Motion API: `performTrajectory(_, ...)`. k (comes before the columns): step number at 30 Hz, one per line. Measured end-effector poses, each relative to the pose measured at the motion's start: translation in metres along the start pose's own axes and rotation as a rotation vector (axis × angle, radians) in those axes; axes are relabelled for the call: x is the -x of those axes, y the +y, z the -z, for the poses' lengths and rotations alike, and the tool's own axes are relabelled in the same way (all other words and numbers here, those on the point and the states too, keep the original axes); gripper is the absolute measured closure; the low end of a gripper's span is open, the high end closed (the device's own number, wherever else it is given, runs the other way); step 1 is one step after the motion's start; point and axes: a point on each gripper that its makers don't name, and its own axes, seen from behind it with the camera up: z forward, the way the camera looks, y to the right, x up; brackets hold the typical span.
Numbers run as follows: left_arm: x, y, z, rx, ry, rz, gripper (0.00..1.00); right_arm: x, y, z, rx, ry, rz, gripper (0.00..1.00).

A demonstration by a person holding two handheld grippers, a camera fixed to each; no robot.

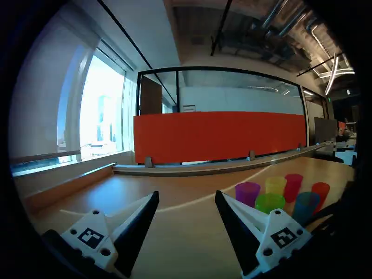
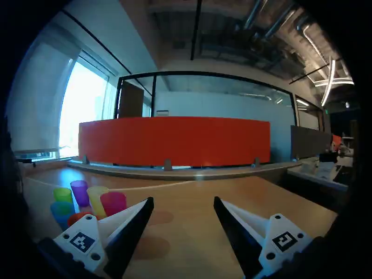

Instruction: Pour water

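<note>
Cluster of six translucent coloured plastic cups (image 1: 269, 202) stands on the wooden tabletop (image 1: 186, 242), to the right of the left gripper (image 1: 186, 194) and to the left of the right gripper (image 2: 182, 200). Both grippers hover with jaws spread, holding nothing. Cups sit tightly packed, so a finger pushed between them would likely topple neighbours. Which cup holds water cannot be told, so a wrong pick or a spill is possible.

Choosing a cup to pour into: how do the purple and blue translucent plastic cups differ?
In the left gripper view the purple translucent plastic cup stands at the left edge of the cup cluster; the blue translucent plastic cup stands farther right. The purple cup shows nearly whole; the blue cup's base is hidden behind the left gripper. Both stand upright.
</note>
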Motion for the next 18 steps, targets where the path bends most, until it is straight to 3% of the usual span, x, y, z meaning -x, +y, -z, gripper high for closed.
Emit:
performTrajectory(3,-0.004,0.008,-0.004,0.009,-0.003,0.011,0.11,-0.011,-0.001,-0.001,-0.007,-0.005,0.014,0.0)
performTrajectory(6,-0.015,0.008,-0.008,0.013,-0.01,0.024,0.11,-0.023,-0.003,-0.002,-0.015,-0.014,0.018,0.0)
performTrajectory(18,-0.095,0.016,-0.019,0.065,0.002,0.049,0.11,-0.082,-0.011,-0.01,-0.046,-0.052,-0.006,0.0)
